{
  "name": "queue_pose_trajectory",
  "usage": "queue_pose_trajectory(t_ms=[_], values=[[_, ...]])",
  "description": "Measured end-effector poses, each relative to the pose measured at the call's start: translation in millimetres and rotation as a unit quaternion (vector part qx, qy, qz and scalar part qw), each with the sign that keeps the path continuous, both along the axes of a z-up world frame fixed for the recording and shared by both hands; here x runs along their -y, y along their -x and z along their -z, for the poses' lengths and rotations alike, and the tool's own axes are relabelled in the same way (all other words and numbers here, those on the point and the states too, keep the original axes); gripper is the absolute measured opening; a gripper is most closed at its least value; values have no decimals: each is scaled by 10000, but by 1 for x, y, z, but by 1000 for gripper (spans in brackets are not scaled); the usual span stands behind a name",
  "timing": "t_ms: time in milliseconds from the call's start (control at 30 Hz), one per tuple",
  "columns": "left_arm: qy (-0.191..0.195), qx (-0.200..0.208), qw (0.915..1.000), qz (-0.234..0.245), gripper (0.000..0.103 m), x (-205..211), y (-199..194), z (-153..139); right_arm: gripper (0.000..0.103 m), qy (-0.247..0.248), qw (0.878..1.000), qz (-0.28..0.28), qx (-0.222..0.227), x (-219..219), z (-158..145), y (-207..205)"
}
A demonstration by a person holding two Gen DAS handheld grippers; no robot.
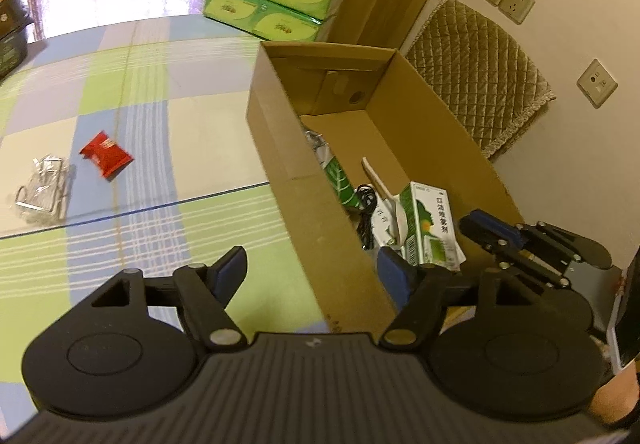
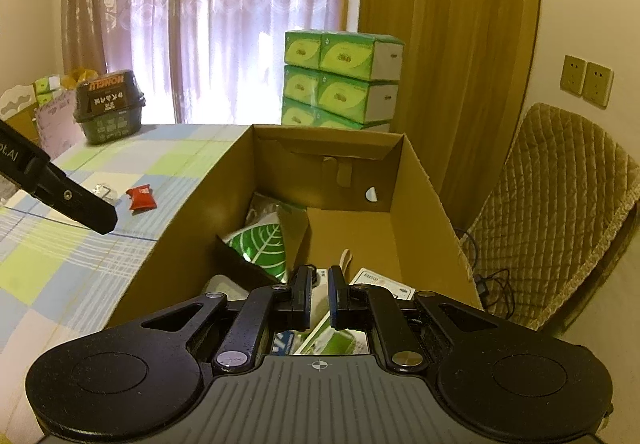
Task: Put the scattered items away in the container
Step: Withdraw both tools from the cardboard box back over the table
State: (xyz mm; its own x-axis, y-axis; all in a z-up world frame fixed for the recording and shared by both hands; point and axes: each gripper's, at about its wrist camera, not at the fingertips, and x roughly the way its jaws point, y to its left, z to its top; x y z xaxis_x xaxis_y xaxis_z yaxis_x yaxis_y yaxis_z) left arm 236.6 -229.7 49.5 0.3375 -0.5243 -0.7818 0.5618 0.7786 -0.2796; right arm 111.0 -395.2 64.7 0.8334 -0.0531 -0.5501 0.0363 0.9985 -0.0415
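Observation:
The open cardboard box [image 1: 280, 148] stands at the table's right edge. Inside lie a green leaf-print pouch [image 2: 260, 248], a black cable [image 1: 366, 204], a white spoon [image 1: 384, 188] and a green-and-white medicine carton [image 1: 432, 220]. A red snack packet [image 1: 105, 155] and a clear plastic wrapper [image 1: 42, 190] lie on the checked cloth left of the box. My left gripper [image 1: 312, 268] is open and empty, straddling the box's near left wall. My right gripper [image 2: 319, 296] hangs over the box's near end, fingers drawn almost together with nothing between them.
Green tissue boxes [image 2: 344, 76] are stacked behind the box. A dark tub [image 2: 110, 104] sits at the table's far left. A quilted chair [image 2: 552, 204] stands right of the box, by wall sockets [image 2: 586, 78]. Curtains hang behind.

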Motion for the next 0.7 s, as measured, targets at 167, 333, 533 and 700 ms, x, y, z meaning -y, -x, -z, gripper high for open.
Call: queue_pose_trajectory(t_ms=[167,333,533,700], values=[[-56,199,9996,-171,78,-26,12,-1,10,-180,9998,80,80,-8,-7,10],[-219,362,9986,-311,82,-54,30,1,10,-390,9991,84,148,-19,-18,20],[-324,440,9964,-642,85,-95,50,5,103,-420,9979,144,464,-39,-32,35],[-275,407,9946,-917,87,-131,65,7,103,-409,9978,-18,513,-60,-39,41]])
